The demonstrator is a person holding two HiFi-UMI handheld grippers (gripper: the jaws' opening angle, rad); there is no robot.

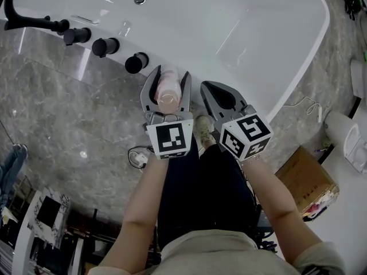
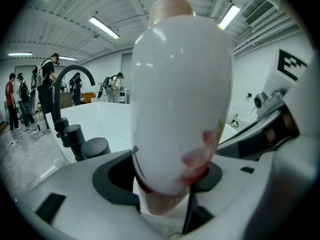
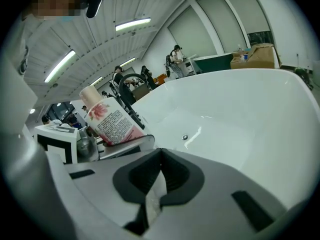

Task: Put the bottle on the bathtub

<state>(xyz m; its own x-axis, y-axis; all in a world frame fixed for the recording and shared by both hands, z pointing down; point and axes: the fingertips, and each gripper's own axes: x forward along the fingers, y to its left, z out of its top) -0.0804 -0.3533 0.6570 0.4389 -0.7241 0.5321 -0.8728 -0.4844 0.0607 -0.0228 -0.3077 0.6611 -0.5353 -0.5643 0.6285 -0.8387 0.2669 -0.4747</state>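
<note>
Tub (image 1: 298, 67) and floor (image 1: 69, 113) are seen from above in the head view, the tub filling the upper frame. The bottle (image 1: 167, 91) is held at frame centre by the left gripper (image 1: 170, 76), whose jaws are spread just wide enough to clamp it on both sides. It is held in the air just below the tub's near rim, beside the rightmost of three black knobs (image 1: 136, 63). The right gripper (image 1: 209, 89) is seen just to its right, jaws pressed together.

In the left gripper view, the centre is filled by the bottle, which is gripped at its lower end, with the cap (image 2: 171, 6) at the top of the frame. Its long axis is thus laid straight out along the jaws, cap farthest from the gripper. The tub's rim and the knobs are seen at lower left, past the bottle.

In the right gripper view, the jaws are seen closed on nothing. The bottle is found at the left of the frame, tilted, cap to the upper left. The basin and its drain (image 3: 185, 137) are spread across the right.

The rim is judged to lie ahead of the left jaws, up-frame in the head view. A short forward carry is therefore called for, and the bottle will likely have to be tipped upright so that its gripped base can be set flat. Only the left gripper is placed to do this.
</note>
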